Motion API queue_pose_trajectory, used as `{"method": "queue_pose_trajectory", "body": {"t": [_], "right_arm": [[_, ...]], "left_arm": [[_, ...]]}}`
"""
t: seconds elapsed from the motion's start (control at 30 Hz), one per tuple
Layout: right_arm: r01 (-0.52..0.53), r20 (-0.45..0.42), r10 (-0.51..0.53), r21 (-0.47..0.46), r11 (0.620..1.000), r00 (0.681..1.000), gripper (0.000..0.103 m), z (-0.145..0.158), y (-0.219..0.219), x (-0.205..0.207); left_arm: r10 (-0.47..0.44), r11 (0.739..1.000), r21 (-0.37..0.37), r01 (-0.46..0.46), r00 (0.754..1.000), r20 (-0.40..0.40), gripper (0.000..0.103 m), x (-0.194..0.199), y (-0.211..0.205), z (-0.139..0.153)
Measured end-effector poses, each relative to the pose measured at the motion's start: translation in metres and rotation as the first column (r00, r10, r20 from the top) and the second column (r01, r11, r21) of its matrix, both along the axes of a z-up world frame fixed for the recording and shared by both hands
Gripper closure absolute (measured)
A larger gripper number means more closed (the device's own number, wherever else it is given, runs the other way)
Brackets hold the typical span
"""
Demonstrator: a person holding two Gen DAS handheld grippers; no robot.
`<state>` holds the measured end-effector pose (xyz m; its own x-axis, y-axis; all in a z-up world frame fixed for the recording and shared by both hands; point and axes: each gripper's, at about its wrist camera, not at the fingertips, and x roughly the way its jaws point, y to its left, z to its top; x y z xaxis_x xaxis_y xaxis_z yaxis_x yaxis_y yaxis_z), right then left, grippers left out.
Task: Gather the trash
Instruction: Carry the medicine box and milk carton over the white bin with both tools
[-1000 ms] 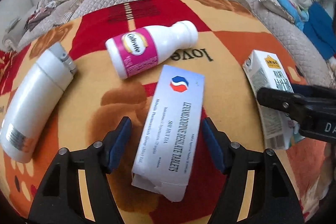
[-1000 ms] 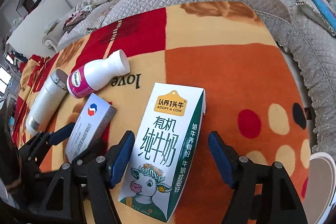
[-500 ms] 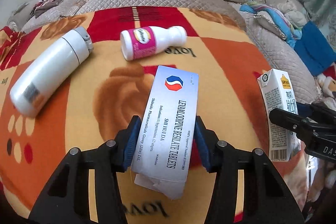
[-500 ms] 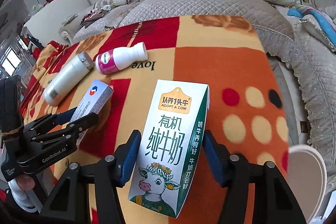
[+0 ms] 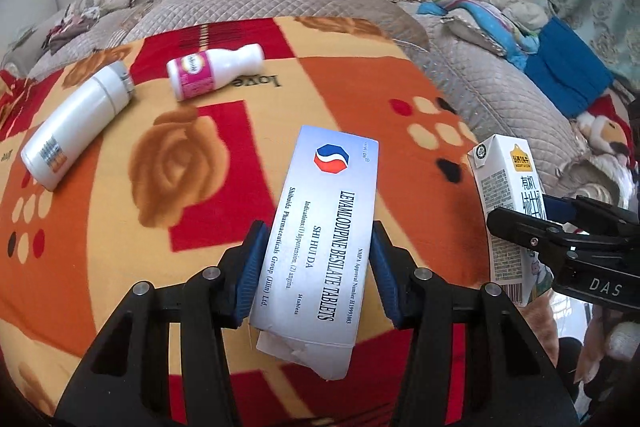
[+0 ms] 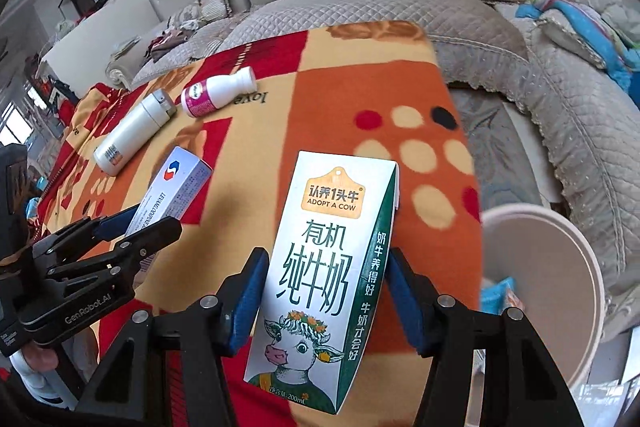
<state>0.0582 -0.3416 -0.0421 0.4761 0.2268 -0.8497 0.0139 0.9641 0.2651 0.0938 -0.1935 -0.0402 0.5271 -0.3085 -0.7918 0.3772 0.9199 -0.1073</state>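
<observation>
Right wrist view has the right gripper [image 6: 324,303] clamped on the white-and-green milk carton [image 6: 326,267], the left gripper [image 5: 316,269] clamped on the silver tablet box [image 5: 326,239]; carry each level toward the pale round bin [image 6: 592,267] at three o'clock, grips firm.

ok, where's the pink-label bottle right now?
Lying on the blanket, far left in both wrist views: the pink-label bottle sits just right of the white flask, beyond the held tablet box.
</observation>
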Motion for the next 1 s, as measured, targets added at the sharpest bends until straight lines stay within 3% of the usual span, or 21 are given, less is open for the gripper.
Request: {"method": "queue_pose_trajectory", "body": {"t": [0.53,1.0], "right_arm": [[0.175,0.016,-0.175,-0.006,0.984,0.984,0.045,0.005,-0.094,-0.064],[0.27,-0.023,-0.27,-0.007,0.963,0.963,0.045,-0.017,-0.148,-0.099]], "left_arm": [[-0.178,0.984,-0.012,0.179,0.984,0.003,0.054,-0.051,-0.107,0.007],[-0.27,0.963,0.0,0.27,0.962,-0.042,0.054,-0.067,-0.175,-0.004]]}}
